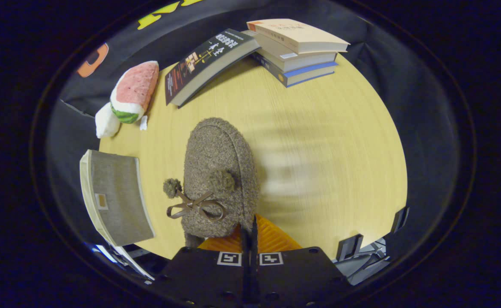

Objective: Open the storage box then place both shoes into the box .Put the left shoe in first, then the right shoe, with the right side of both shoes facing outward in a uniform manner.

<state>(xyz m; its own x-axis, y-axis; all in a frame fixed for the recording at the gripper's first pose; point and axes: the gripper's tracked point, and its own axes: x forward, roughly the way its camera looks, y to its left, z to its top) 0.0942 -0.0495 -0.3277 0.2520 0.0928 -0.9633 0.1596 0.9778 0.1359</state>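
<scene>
Table (319, 141) was light wood, mostly bare right of the shoe. Box (116, 199), grey, sat left of the shoe at the table's near-left edge; whether open or lidded couldn't be told from this angle.

Shoe (218, 171), brown fuzzy slipper with a bow and two pompoms, pointed straight ahead of the fingers, heel end at the gripper (249, 233). Orange fingers (276, 239) were pressed together with the slipper's heel rim apparently pinched between them, so it read as clamped on the shoe. Shoe looked lifted or dragged, judging by the blur on the table beside it. Which shoe of the pair it was couldn't be told, and that decides the order.

Risks, as judged: grip was on soft fuzzy fabric at one end only, so the toe could sag, swing or slip out on the way to the box. The bow's loose loops and the left pompom could snag on the box wall. A twist in hand would put the wrong side outward.

Around: book stack (297, 51) at the far edge, a dark book (207, 64) leaning on it, watermelon plush (131, 92) far left. None lay between shoe and box; the path left looked free.
</scene>
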